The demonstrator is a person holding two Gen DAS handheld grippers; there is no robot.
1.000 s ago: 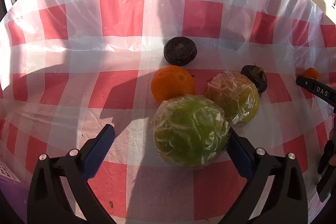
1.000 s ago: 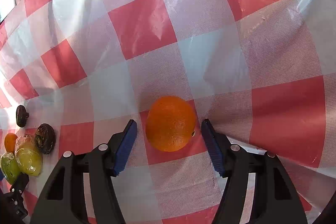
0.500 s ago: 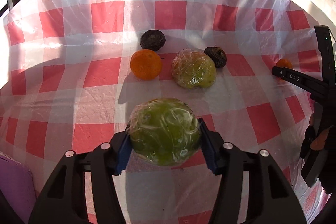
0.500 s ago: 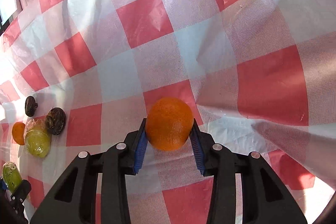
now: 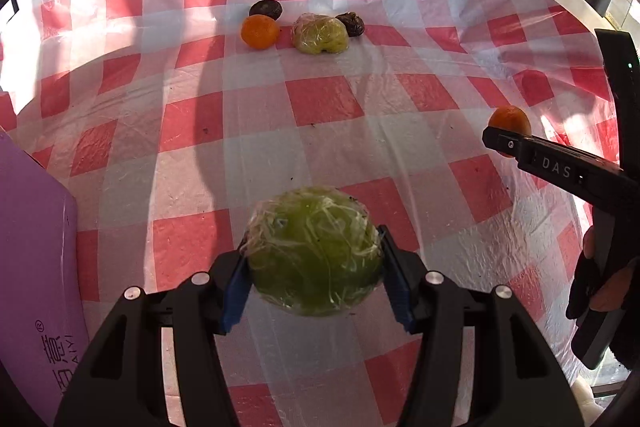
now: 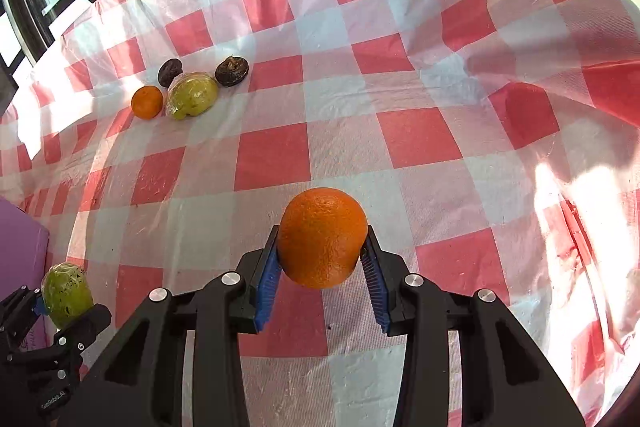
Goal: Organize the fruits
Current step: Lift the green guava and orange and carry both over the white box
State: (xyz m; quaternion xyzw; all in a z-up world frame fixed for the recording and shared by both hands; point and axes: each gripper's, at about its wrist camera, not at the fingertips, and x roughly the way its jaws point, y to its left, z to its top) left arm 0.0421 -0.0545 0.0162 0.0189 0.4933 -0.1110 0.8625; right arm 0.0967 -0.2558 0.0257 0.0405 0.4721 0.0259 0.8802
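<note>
My left gripper (image 5: 314, 277) is shut on a green fruit wrapped in clear film (image 5: 314, 251), held above the red-and-white checked tablecloth (image 5: 320, 99). My right gripper (image 6: 322, 267) is shut on an orange (image 6: 322, 237), also off the cloth. At the far side of the table lie a small orange (image 5: 259, 31), a second wrapped yellow-green fruit (image 5: 319, 34) and two dark fruits (image 5: 266, 8) (image 5: 351, 23). In the right wrist view the same group sits upper left, with the small orange (image 6: 147, 101) in front. The held orange (image 5: 509, 121) and right gripper show at the left view's right edge.
A purple box (image 5: 36, 267) stands at the table's near left; its corner (image 6: 22, 247) shows in the right wrist view. The cloth is rucked into folds at the far right (image 6: 520, 67). A person's hand (image 5: 604, 279) grips the right tool. Curtains and a window lie beyond the table.
Both grippers closed on their fruits, lifted them from the cloth and drew back toward the near edge; the group of fruits left on the cloth now looks farther away.
</note>
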